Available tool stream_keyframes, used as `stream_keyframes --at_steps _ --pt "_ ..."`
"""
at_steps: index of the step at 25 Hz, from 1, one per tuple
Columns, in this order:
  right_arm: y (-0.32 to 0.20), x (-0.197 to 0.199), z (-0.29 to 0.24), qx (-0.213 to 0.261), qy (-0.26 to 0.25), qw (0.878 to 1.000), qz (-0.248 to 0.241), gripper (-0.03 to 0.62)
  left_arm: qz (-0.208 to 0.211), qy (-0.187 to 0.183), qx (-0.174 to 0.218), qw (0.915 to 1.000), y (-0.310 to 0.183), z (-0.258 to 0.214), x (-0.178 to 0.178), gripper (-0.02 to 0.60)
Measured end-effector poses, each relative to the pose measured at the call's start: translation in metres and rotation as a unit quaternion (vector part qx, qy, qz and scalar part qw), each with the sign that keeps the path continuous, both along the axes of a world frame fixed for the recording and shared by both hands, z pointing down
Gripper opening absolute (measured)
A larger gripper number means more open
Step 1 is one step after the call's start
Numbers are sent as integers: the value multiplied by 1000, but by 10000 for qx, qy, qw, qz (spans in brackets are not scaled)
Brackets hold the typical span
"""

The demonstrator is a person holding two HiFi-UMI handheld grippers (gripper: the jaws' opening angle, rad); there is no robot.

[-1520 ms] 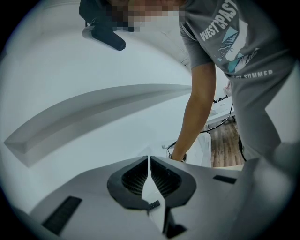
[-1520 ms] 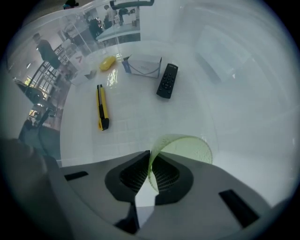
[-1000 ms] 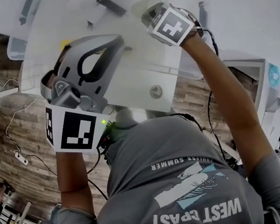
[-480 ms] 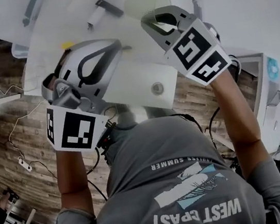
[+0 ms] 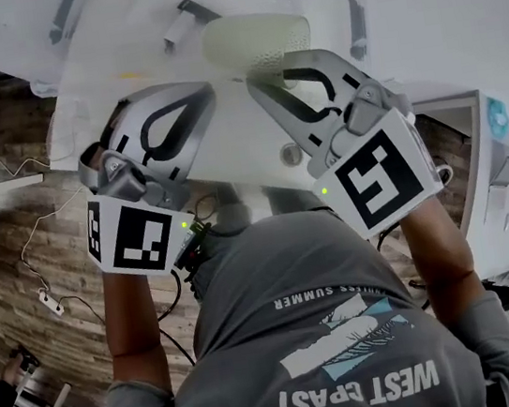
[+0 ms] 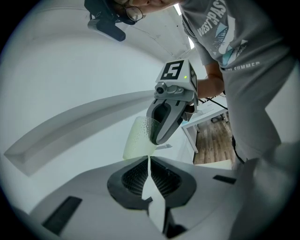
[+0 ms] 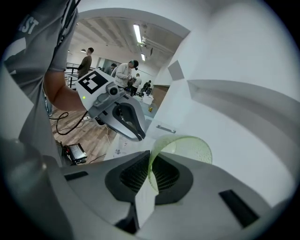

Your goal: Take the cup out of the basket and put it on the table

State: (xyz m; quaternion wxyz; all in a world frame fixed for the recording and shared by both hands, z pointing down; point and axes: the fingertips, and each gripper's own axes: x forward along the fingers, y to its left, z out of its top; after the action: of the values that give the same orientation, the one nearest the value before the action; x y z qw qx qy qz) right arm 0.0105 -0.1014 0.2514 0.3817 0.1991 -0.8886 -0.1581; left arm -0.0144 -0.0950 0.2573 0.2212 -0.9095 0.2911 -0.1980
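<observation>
Right gripper (image 7: 150, 169) holds the pale green translucent plastic cup (image 7: 186, 148) in the air over the white table (image 5: 131, 41).
Both bare forearms reach forward from the person's grey T-shirt (image 5: 321, 330). The two grippers sit side by side, tips angled toward each other. The right jaws are clenched on the cup's thin wall at the rim, and the cup hangs tilted. The left gripper (image 6: 149, 163) points almost level, jaws pressed together with nothing between them, tips just beside the cup.
</observation>
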Motion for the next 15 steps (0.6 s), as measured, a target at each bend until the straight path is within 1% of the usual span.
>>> stream_keyframes --at_steps 3,10,12,15 --pt "21 -7 0 -54 -85 9999 -84 26 15 -149 2 9999 8 3 -4 11" --pt "52 -19 19 -252 -146 9992 -276 26 -136 -141 -116 9997 22 16 -20 11" --pt "58 -22 26 -331 -131 9988 -337 26 -157 -190 -184 9995 25 21 -25 11" --pt "66 -26 37 -467 -90 9979 -430 26 -255 -140 -303 9991 29 30 -32 11"
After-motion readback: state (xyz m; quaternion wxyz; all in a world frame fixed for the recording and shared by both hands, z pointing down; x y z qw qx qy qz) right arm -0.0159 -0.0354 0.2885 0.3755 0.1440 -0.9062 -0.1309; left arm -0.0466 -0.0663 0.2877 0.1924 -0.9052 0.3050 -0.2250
